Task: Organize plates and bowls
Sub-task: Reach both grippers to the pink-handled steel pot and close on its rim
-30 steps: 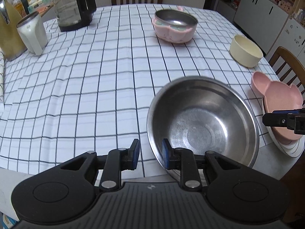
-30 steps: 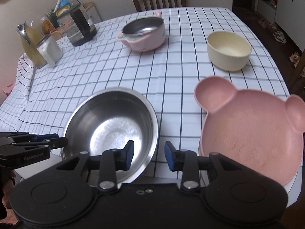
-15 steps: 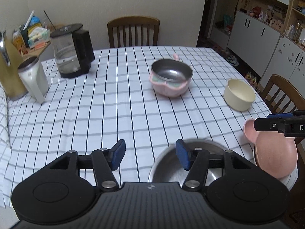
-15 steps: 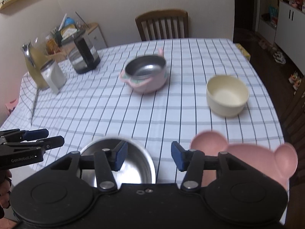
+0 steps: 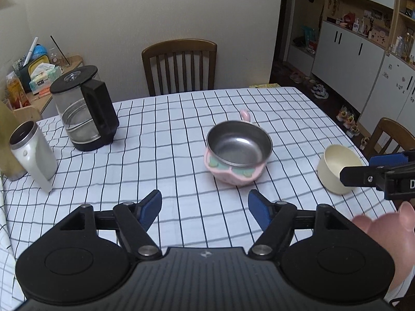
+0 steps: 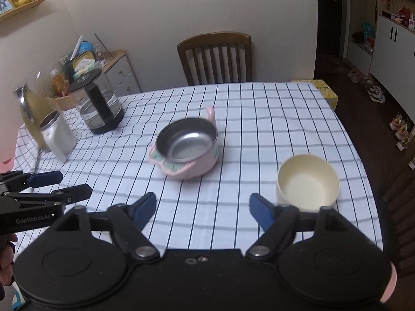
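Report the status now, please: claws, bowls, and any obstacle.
Both claws open, jaws just been opening, nothing between: left claw, right claw. Pink-handled steel bowl and cream bowl upright, apart, untouched. Path to both clear.

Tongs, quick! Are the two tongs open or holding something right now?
Left tongs: open, holding nothing; they have just been opening.
Right tongs: open, holding nothing; they have just been opening too.

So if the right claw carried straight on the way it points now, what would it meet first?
Most likely bare tablecloth: the right claw is open and empty, angled down at the cloth short of the pink steel-lined bowl. The cream bowl sits off to its right. Depth is hard to judge.
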A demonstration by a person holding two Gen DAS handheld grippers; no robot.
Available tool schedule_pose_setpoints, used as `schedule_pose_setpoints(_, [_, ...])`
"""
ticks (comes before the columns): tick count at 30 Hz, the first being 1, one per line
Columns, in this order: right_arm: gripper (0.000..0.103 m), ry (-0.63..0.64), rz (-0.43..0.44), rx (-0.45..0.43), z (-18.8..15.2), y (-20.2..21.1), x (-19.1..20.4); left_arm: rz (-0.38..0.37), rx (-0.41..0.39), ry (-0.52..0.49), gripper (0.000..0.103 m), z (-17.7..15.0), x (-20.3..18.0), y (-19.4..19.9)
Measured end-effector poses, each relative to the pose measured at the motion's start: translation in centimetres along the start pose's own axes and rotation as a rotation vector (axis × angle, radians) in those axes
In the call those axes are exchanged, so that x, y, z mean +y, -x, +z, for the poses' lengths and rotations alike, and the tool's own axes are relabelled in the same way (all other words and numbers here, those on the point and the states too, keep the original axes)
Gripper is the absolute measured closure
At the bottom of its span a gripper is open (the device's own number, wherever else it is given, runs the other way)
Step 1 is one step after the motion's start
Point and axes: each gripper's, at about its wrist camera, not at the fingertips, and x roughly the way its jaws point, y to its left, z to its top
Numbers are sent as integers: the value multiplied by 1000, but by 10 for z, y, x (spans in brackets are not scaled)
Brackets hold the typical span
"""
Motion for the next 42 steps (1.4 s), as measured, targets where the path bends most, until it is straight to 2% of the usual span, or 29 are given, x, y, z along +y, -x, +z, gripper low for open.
schedule_pose_setpoints(2, [19, 1, 5, -5, 9, -7, -1, -1, -6, 4, 26, 10, 0, -8])
schedule_pose_setpoints(4, [10, -3, 7, -9, 16, -14, -3, -1, -12, 9, 26, 18, 0, -17])
schedule_pose_setpoints(8, [7, -5, 10, -14, 29, -30, -6, 8, -26, 20, 26, 32, 1, -35])
schedule_pose_setpoints(13, [6, 6, -3, 4, 41, -54, -9, 16, -22, 17, 26, 54, 2, -63])
schedule_pose_setpoints(24, [6, -5, -31, 77, 55, -113, -18, 13, 80, 22, 26, 85, 0, -140])
schedule_pose_setpoints(29, [11, -28, -32, 130, 60, -139, -25, 35, 116, 30, 26, 89, 0, -169])
schedule_pose_setpoints(35, [21, -43, -30, 181, 63, -165, -27, 64, 150, 16, 26, 90, -2, -196])
schedule_pose_setpoints(42, [29, -60, -19, 217, 63, -182, -25, 74, 178, 28, 27, 90, -4, -214])
